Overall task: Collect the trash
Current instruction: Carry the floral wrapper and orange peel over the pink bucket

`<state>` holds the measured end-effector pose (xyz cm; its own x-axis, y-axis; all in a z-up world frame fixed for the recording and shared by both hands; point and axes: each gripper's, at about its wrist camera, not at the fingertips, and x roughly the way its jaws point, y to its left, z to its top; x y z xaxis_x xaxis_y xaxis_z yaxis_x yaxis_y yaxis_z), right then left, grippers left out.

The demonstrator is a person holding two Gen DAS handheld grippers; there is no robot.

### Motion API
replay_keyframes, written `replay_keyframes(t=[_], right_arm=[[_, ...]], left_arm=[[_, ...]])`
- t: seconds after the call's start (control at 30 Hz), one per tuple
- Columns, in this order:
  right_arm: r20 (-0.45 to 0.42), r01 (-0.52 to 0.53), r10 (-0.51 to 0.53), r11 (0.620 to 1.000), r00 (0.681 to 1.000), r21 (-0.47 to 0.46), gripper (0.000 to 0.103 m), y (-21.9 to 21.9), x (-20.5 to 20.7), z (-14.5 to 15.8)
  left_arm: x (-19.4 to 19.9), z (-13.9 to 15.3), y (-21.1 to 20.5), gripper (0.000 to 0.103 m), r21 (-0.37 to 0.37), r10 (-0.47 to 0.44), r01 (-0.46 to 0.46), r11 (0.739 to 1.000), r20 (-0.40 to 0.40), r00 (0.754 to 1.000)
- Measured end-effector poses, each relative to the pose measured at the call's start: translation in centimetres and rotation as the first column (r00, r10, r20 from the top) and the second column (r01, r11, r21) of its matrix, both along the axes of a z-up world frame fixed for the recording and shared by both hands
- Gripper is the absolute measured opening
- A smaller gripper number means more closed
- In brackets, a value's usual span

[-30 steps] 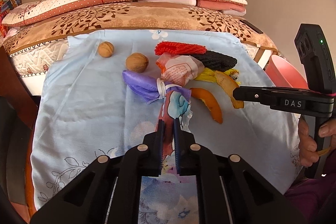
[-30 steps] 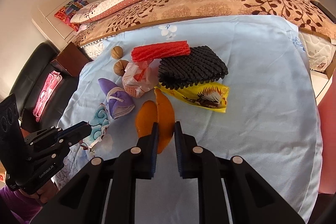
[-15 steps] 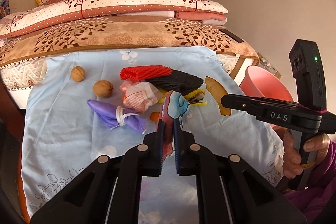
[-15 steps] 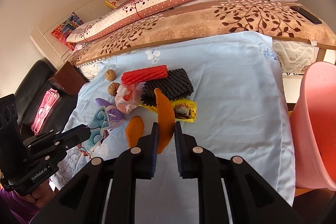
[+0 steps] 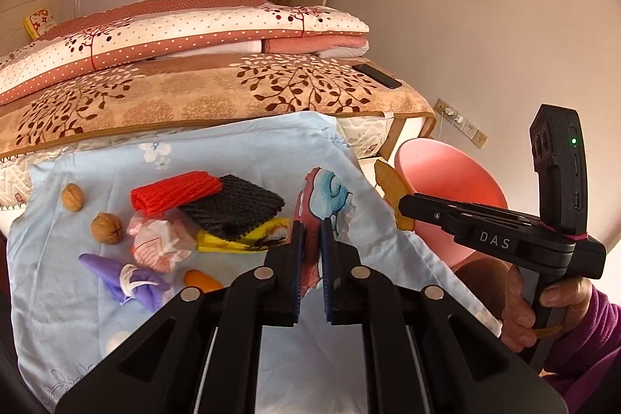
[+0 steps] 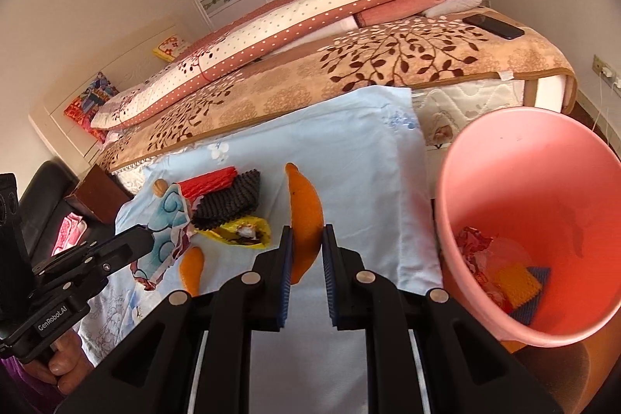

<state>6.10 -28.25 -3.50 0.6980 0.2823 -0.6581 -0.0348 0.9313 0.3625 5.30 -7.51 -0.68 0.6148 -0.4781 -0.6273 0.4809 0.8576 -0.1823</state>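
Observation:
My left gripper (image 5: 309, 231) is shut on a blue-and-red printed wrapper (image 5: 324, 194) and holds it up above the light blue sheet (image 5: 240, 150). My right gripper (image 6: 306, 243) is shut on an orange peel (image 6: 304, 208), lifted near the pink bin (image 6: 543, 189); the peel also shows in the left wrist view (image 5: 392, 189). On the sheet lie a second orange peel (image 6: 193, 268), a yellow wrapper (image 6: 240, 233), a black foam net (image 5: 233, 204), a red foam net (image 5: 174, 194), a pink-white wrapper (image 5: 159, 243), a purple mask (image 5: 124, 280) and two walnuts (image 5: 105, 227).
The pink bin stands on the floor right of the bed and holds several bits of trash (image 6: 500, 274). Folded quilts (image 5: 174, 37) lie on the bed behind. A dark phone (image 6: 493, 26) rests on the blanket. A black chair (image 6: 35, 204) stands at the left.
Both grippers have lifted and swung right toward the pink bin, carrying the wrapper and the peel. The bin now fills the right wrist view's right side.

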Motion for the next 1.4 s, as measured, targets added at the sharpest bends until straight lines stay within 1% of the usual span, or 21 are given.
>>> replay_keyframes(t=[0.23, 0.47, 0.57, 0.67, 0.93, 1.17, 1.4], right_arm=[[0.020, 0.128, -0.128, 0.992, 0.992, -0.017, 0.014, -4.2, -0.8, 0.4], [0.019, 0.191, -0.190, 0.978, 0.982, -0.089, 0.014, -8.3, -1.3, 1.1], [0.030, 0.228, -0.226, 0.968, 0.974, -0.101, 0.014, -10.1, -1.6, 1.2], [0.027, 0.263, -0.262, 0.960, 0.965, -0.091, 0.014, -11.6, -1.9, 0.8], [0.012, 0.307, -0.307, 0.948, 0.951, -0.080, 0.014, -13.9, -2.7, -0.5], [-0.003, 0.333, -0.334, 0.941, 0.942, -0.064, 0.014, -15.3, -3.2, -1.4], [-0.011, 0.352, -0.353, 0.935, 0.936, -0.047, 0.014, -16.5, -3.6, -1.8]], left_arm=[[1.1, 0.4, -4.2, 0.008, -0.008, -0.059, 0.059, 0.998, -0.002, 0.998], [1.5, 1.1, -8.4, 0.008, 0.007, -0.140, 0.140, 0.990, 0.025, 0.990], [1.5, 1.4, -10.2, 0.008, 0.012, -0.173, 0.172, 0.985, 0.041, 0.984], [1.7, 1.5, -11.9, 0.008, 0.026, -0.206, 0.205, 0.978, 0.049, 0.977], [1.6, 1.5, -15.7, 0.008, 0.057, -0.261, 0.258, 0.965, 0.066, 0.963], [1.6, -0.2, -18.2, 0.008, 0.088, -0.293, 0.289, 0.953, 0.036, 0.956], [1.9, -1.3, -20.1, 0.008, 0.095, -0.306, 0.304, 0.948, 0.005, 0.952]])
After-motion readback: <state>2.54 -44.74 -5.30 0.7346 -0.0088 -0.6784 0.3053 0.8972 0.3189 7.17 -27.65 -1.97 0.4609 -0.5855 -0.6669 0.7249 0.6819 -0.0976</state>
